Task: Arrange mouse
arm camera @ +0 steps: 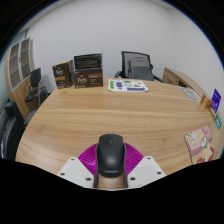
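- The hand-held gripper (110,170) pinches a black, rounded plastic computer mouse (110,157); both magenta pads (91,160) press against its sides.
- The mouse sits between the fingers, at 6 o'clock over the broad, light wooden counter (100,115).
- At 11 o'clock, two dark upright display boards (79,72) stand on the counter's far edge.
- At 12 o'clock lie flat printed leaflets (128,85), with a grey mesh office chair (138,66) behind them.
- At 3 o'clock lie colourful brochures (201,141).
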Demonstrator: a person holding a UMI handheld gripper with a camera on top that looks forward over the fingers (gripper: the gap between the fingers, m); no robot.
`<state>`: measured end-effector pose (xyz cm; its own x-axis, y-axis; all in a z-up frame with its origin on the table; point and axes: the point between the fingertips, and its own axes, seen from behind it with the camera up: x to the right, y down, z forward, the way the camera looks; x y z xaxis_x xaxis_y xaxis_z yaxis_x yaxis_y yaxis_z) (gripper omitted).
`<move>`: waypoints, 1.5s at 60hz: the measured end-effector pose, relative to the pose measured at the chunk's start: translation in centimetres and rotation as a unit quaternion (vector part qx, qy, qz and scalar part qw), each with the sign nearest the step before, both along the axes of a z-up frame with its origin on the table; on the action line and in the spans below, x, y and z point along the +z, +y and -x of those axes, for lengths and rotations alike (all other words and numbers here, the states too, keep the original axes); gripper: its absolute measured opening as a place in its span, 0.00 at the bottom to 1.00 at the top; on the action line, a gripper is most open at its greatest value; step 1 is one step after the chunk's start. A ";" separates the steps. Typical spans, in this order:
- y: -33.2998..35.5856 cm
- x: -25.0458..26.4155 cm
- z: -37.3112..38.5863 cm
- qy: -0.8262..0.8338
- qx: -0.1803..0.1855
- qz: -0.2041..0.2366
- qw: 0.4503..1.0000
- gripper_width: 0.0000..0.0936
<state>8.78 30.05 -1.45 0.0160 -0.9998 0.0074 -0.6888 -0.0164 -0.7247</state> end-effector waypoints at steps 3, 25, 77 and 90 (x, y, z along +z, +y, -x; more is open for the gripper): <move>0.2 0.3 0.2 0.006 0.003 -0.007 1.000 0.34; -11.0 20.1 -0.4 -0.101 -0.009 0.008 0.995 0.33; -37.3 1.0 5.8 0.008 -0.116 0.024 0.993 0.92; -35.7 10.8 11.7 -0.003 -0.116 0.052 0.992 0.93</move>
